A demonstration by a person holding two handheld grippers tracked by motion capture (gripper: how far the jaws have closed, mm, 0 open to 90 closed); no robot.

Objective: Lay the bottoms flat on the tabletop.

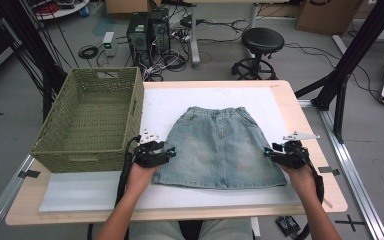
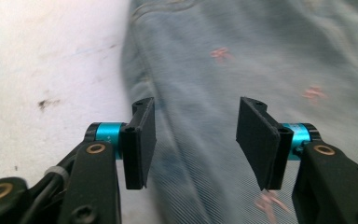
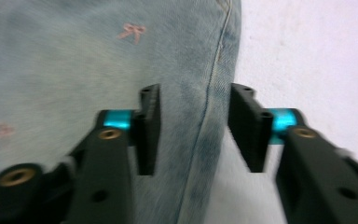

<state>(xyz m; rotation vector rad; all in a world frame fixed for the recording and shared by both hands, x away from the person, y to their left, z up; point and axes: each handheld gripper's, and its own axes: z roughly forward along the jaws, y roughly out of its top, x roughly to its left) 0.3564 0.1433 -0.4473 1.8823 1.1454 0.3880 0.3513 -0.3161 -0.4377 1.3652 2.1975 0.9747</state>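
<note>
Left gripper (image 1: pixel 171 151): jaws are standing spread apart, nothing pinched between them. In the left gripper view (image 2: pixel 196 140) the two pads are hovering over the left side edge of the denim skirt (image 1: pixel 220 147), one pad over the white mat (image 1: pixel 95 192) at the seam, the other over the cloth; whether the tips are touching the fabric cannot be told.

Right gripper (image 1: pixel 266 151): jaws are standing parted, somewhat narrower than the left pair, gripping nothing. In the right gripper view (image 3: pixel 193 133) the side seam of the skirt (image 3: pixel 74 70) is running up between the pads, one pad over denim, the other over the mat (image 3: pixel 307 51).

Hands: the person's left hand (image 1: pixel 141 175) and right hand (image 1: pixel 300 177) are holding the grippers at opposite sides of the skirt, near its lower half, jaws pointing inward.

Skirt: lying flat on the mat in the middle of the table (image 1: pixel 310 125), waistband away from the person, hem toward them; small pink marks are showing on the cloth (image 2: pixel 223 53).

Basket (image 1: pixel 87 120): green woven, sitting at the table's left, just beside the left gripper.

Picture quality: both gripper views are blurring.
</note>
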